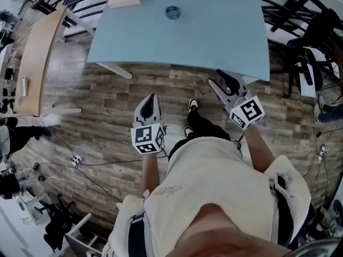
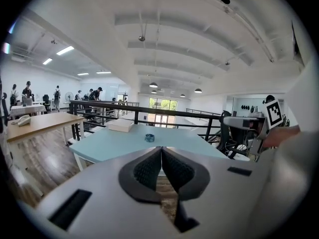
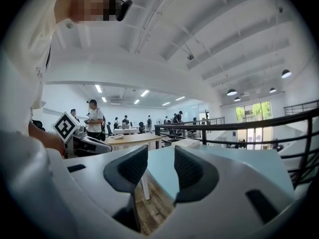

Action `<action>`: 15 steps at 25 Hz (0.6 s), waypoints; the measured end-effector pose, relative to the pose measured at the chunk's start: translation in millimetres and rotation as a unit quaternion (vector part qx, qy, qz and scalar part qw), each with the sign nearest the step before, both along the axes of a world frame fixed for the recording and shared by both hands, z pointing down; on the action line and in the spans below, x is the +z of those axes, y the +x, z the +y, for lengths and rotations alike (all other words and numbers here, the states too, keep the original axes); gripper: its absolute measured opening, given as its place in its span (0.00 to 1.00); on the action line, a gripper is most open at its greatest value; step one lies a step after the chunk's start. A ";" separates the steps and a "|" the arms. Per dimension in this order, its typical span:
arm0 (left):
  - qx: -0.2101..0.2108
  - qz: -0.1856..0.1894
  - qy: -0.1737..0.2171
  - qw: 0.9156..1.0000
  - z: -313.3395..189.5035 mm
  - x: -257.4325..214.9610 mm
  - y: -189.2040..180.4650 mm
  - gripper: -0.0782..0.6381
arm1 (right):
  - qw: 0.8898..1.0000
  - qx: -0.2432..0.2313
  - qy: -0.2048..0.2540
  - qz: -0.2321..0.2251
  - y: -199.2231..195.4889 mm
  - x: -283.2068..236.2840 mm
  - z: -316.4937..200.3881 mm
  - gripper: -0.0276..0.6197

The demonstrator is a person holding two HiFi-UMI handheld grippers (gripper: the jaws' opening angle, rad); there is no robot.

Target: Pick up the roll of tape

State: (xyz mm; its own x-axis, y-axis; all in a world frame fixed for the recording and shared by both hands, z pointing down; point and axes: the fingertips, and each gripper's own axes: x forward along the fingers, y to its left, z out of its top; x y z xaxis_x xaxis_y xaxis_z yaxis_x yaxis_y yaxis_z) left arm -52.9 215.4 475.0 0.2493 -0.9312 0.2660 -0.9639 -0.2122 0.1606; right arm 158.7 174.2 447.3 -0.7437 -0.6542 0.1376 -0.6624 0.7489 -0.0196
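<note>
My left gripper [image 1: 152,101], pinched together, and right gripper [image 1: 215,77], parted, hang empty before the table's [image 1: 214,42] near edge; the roll of tape [image 1: 172,12] lies far.

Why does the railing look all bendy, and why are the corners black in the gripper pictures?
Left gripper view: the wide-angle lens bows the black railing and darkens the corners. Right gripper view: the railing curves the same way, and the ceiling lamps glare bright. Head view: the blue table edges bend too, and the roll of tape looks tiny.
</note>
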 end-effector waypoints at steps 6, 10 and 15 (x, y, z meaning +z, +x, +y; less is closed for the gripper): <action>0.002 -0.027 0.014 1.000 -60.9 -21.6 -2.9 0.14 | 1.000 0.006 0.006 -0.015 1.2 3.1 -56.1 0.30; 0.011 -0.050 0.020 0.999 -97.8 -35.0 -7.9 0.14 | 0.999 0.012 0.014 -0.032 -4.8 -0.3 -100.6 0.30; -0.003 -0.062 0.022 0.998 -126.8 -38.9 -18.2 0.14 | 0.999 -0.001 0.029 -0.036 -18.6 -5.0 -134.6 0.31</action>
